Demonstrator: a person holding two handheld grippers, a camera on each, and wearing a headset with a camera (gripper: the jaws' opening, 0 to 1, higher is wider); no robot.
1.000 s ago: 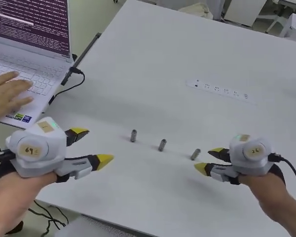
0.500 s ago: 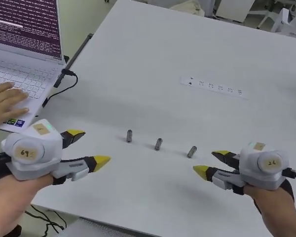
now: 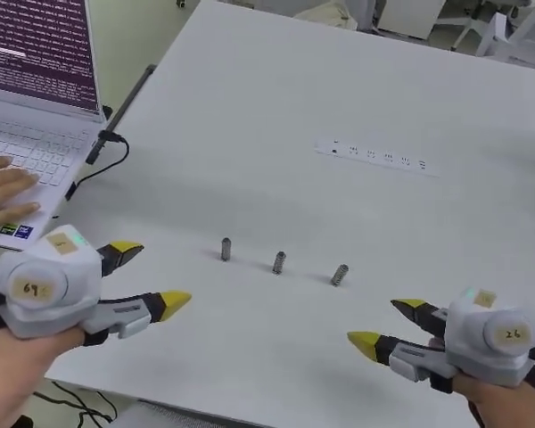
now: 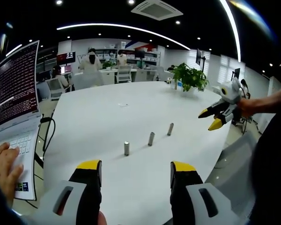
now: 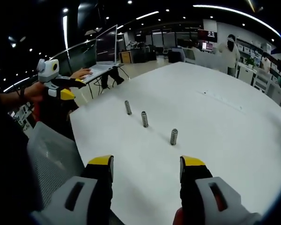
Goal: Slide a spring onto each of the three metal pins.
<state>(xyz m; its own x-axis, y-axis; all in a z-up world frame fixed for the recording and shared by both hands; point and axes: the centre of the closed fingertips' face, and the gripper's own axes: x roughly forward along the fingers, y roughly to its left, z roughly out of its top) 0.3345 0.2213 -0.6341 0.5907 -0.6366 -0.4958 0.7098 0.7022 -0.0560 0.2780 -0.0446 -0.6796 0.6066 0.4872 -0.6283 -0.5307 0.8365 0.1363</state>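
Three small metal pins stand in a row on the white table, each with a spring around it: the left one (image 3: 226,250), the middle one (image 3: 279,262) and the right one (image 3: 340,275). They appear again as pins (image 4: 126,148), (image 4: 151,138), (image 4: 170,129) in the left gripper view and as pins (image 5: 128,107), (image 5: 144,119), (image 5: 173,136) in the right gripper view. My left gripper (image 3: 152,275) is open at the near left, well short of the row. My right gripper (image 3: 388,325) is open at the near right, empty.
An open laptop (image 3: 37,98) sits at the far left with a person's hand (image 3: 7,192) on its keys and a cable (image 3: 102,152) plugged in. A white power strip (image 3: 370,157) lies farther back. The table's near edge (image 3: 160,401) runs just below the grippers.
My right gripper has drawn back toward me, away from the right pin. The head camera has shifted, so the whole scene sits differently; the pins have not moved.
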